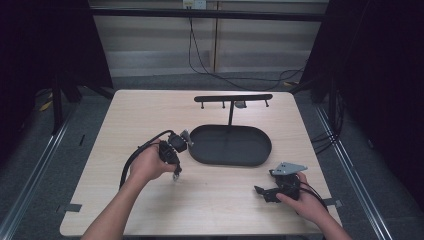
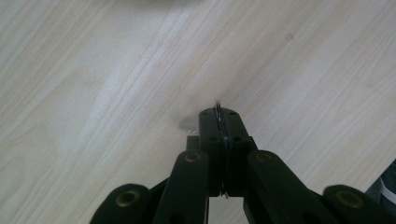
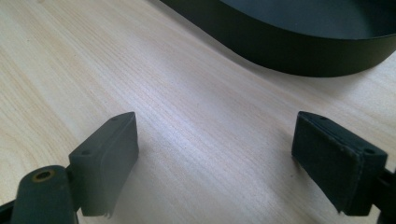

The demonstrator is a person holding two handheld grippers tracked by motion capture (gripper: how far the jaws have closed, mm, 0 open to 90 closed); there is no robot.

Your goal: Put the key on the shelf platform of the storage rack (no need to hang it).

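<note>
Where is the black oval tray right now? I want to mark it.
In the high view, the black oval tray sits mid-table, under the T-shaped hook stand, beside the left gripper.

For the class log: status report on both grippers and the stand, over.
Left gripper shut on a thin metal ring, low over the table. Right gripper open, empty. Black tray stand unobstructed between them.

The high view looks forward and down from the person's side, taking in the whole pale wooden bench [image 1: 210, 200] and the black oval metal tray [image 1: 230, 145] from well back; the left gripper view hangs close above bare wood, facing almost straight down. The right gripper view sits low and near the bench, looking across it at the tray's wall [image 3: 289, 51], which it shares with the high view.
</note>
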